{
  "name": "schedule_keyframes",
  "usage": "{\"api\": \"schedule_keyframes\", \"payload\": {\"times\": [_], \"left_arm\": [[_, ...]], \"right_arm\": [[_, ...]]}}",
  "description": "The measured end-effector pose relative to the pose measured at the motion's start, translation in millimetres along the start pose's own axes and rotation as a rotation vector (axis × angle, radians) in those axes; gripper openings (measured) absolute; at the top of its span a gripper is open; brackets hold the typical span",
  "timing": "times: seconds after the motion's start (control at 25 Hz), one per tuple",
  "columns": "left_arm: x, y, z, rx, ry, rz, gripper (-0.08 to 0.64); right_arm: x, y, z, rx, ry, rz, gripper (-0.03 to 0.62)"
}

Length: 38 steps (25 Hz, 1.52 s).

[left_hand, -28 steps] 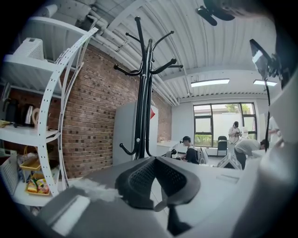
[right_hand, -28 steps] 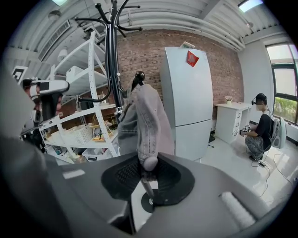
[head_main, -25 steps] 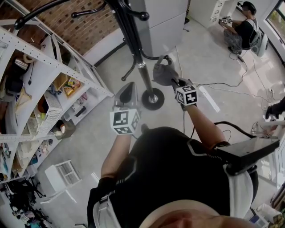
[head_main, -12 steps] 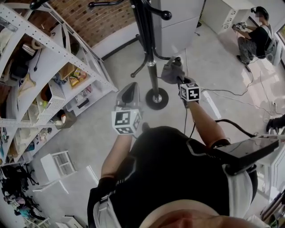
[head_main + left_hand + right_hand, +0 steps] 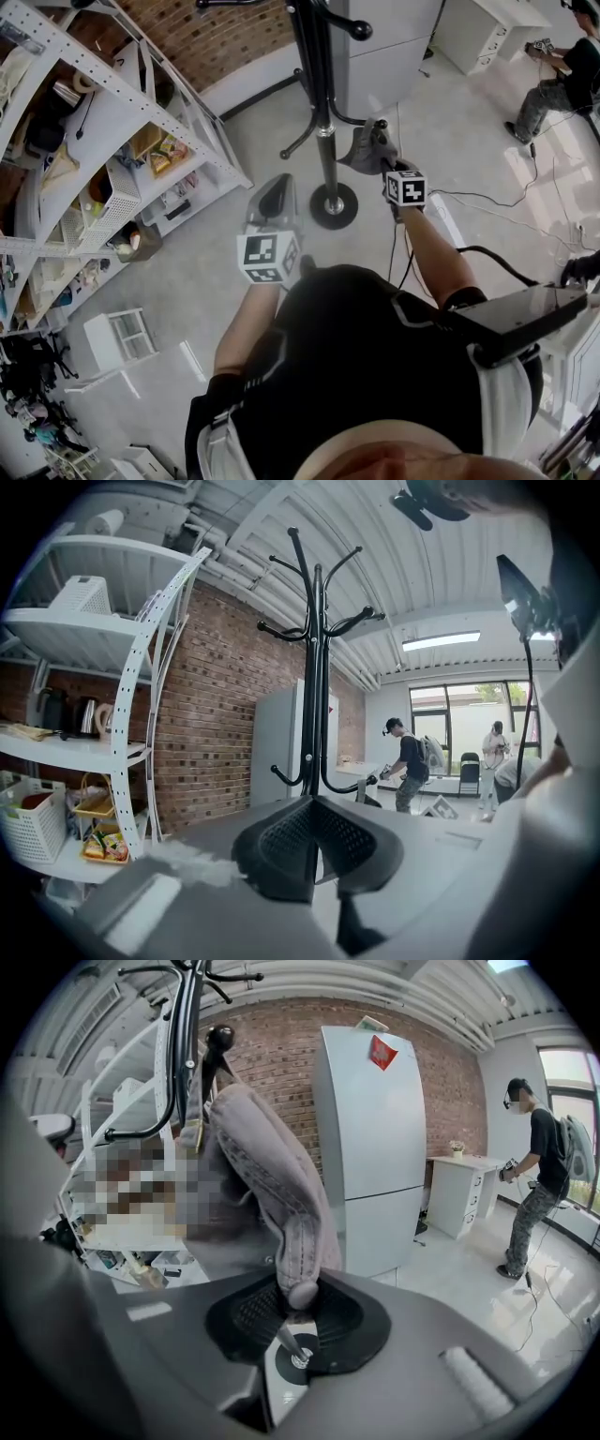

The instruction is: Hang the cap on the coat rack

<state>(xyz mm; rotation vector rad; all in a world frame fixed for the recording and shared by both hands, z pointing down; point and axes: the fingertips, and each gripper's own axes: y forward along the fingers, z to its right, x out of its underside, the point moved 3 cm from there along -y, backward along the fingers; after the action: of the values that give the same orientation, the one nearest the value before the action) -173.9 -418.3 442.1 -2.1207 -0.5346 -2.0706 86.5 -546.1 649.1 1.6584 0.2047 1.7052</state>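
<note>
R gripper point(image 5: 382, 167): fingers point(image 5: 246, 1314) pinched narrow on the edge of the grey cap point(image 5: 272, 1176). Cap sticks up from them, off the floor, just beside a low hook point(image 5: 220, 1037) of the black coat rack point(image 5: 323, 141); touching or not, can't tell. L gripper point(image 5: 274, 199) sits left of the rack's pole in head view, fingers point(image 5: 281, 841) closed together w/ nothing btwn, aimed at the rack. Fridge point(image 5: 375, 1138) behind, shelving point(image 5: 103, 159) at left.
</note>
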Motion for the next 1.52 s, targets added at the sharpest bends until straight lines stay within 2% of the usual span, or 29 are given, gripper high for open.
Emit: {"api": "schedule_keyframes", "payload": {"times": [0.24, 0.6, 0.92, 1.24, 1.52], "left_arm": [[0.5, -5.4, -2.4, -0.017, -0.003, -0.003, 0.029], [2.7, -15.3, -6.7, -0.030, 0.000, -0.010, 0.029], [-0.3, -18.5, -8.5, -0.026, 0.003, -0.003, 0.029], [1.5, -18.1, -2.9, 0.008, 0.005, -0.010, 0.029], [4.2, -12.7, 1.4, 0.037, -0.014, -0.011, 0.029]], "right_arm": [[-3.0, 3.5, -0.7, -0.016, -0.030, 0.019, 0.063], [-4.3, 6.7, 2.4, -0.010, -0.064, 0.033, 0.141], [2.8, -0.1, 3.2, 0.007, -0.019, 0.056, 0.225], [10.8, -21.6, 1.0, 0.033, -0.005, 0.087, 0.246], [6.7, -54.2, -17.8, 0.013, 0.000, 0.151, 0.281]]}}
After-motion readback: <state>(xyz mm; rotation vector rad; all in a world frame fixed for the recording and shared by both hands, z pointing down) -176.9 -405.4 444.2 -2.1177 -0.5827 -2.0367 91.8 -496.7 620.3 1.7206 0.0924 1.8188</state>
